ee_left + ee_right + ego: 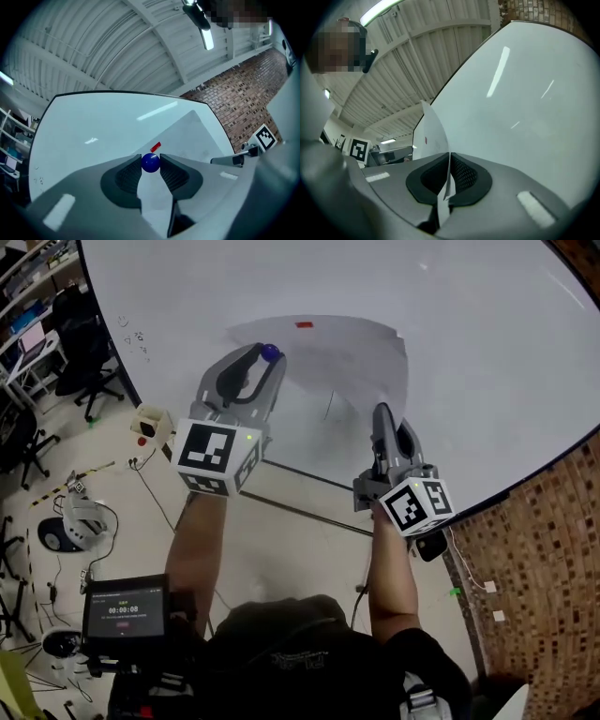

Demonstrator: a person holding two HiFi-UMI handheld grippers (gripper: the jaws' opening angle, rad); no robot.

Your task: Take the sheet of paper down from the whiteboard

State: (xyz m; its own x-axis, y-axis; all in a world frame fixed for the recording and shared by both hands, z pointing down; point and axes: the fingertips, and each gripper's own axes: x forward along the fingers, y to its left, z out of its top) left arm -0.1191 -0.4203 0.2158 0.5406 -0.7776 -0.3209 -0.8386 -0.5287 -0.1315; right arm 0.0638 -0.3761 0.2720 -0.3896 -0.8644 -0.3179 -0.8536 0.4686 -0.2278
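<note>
On the whiteboard (469, 334), handwritten marks (137, 339) near its edge are illegible.

We had both forearms stretched forward side by side, the left arm (197, 554) and the right arm (392, 573) well apart. Our left gripper (266, 360) pointed ahead and slightly upward, its jaws pressed on a small blue ball (150, 162) pinched right at their tips. Our right gripper (383, 418) sat nearer to us in the head view, its jaws closed flat together on the edge of the sheet of paper (433, 136), which ran up from between them.
</note>
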